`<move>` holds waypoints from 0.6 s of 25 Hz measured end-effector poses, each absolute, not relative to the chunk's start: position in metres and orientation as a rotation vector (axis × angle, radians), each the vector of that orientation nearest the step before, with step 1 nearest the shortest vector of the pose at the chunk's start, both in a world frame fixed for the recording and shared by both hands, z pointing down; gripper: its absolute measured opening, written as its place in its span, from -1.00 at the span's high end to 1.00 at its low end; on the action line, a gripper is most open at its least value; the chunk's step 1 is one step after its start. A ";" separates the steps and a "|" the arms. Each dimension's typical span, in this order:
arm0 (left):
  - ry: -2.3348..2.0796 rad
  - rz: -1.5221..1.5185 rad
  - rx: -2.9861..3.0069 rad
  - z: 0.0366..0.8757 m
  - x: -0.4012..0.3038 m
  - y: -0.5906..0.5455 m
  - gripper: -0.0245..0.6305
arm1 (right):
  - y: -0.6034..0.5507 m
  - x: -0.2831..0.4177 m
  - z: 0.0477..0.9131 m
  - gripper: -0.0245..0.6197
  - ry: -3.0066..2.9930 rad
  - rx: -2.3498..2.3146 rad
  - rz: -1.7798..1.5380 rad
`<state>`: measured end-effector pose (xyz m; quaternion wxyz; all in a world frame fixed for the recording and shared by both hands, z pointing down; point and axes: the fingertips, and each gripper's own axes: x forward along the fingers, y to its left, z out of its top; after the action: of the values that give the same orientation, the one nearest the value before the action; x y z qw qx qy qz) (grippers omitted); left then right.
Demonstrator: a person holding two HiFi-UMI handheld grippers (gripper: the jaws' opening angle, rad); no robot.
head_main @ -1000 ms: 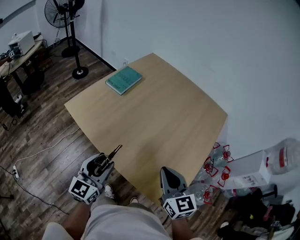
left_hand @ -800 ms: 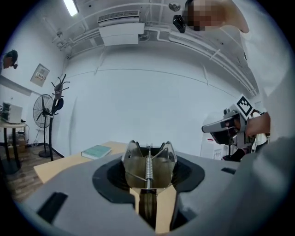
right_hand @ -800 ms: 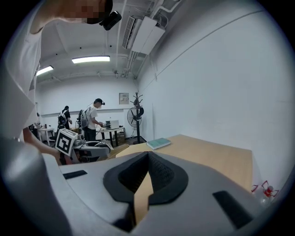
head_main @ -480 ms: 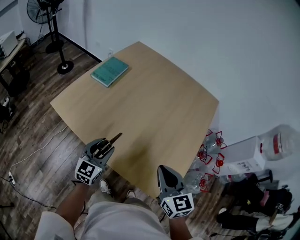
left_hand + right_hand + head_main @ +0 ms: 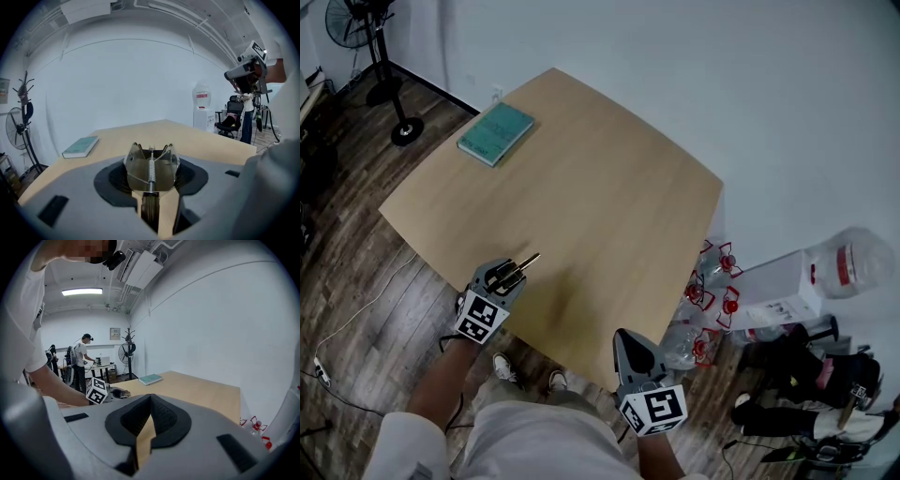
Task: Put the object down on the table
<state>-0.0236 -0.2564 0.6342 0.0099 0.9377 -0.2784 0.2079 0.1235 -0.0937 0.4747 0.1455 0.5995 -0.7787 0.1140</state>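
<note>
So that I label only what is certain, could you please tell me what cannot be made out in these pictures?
- Spring clip: its rear end is buried inside the left tongs in the left gripper view, and it is too small in the head view.
- Whether the spring clip touches the table: the head view looks down from above and does not show it.
- Book: the cover print is too small in every view.

Plain white walls (image 5: 675,75), dark wood plank floor (image 5: 356,272). Light wooden table (image 5: 609,216), one corner near the wall. Standing fan (image 5: 406,129) at far left by the wall. Clear water bottles (image 5: 712,291) with red handles on the floor beside the table, white box (image 5: 778,295) next to them. Water dispenser (image 5: 201,110) against the wall. Ceiling strip light (image 5: 82,291) on. Desk (image 5: 105,365) at the back.
</note>
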 end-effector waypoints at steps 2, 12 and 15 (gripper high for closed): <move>-0.826 0.682 2.939 0.645 -0.018 -0.261 0.32 | -0.093 0.123 0.476 0.93 -2.226 1.740 0.337; -0.748 0.872 2.985 0.679 0.008 -0.284 0.32 | -0.092 0.131 0.482 0.93 -2.158 1.781 0.362; -0.704 0.977 3.020 0.691 0.016 -0.293 0.32 | -0.088 0.134 0.485 0.93 -2.120 1.804 0.368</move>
<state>0.0162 -0.2927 0.6912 -0.0548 0.9274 -0.2164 0.3000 0.1339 -0.0878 0.4848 0.1662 0.6336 -0.7445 0.1292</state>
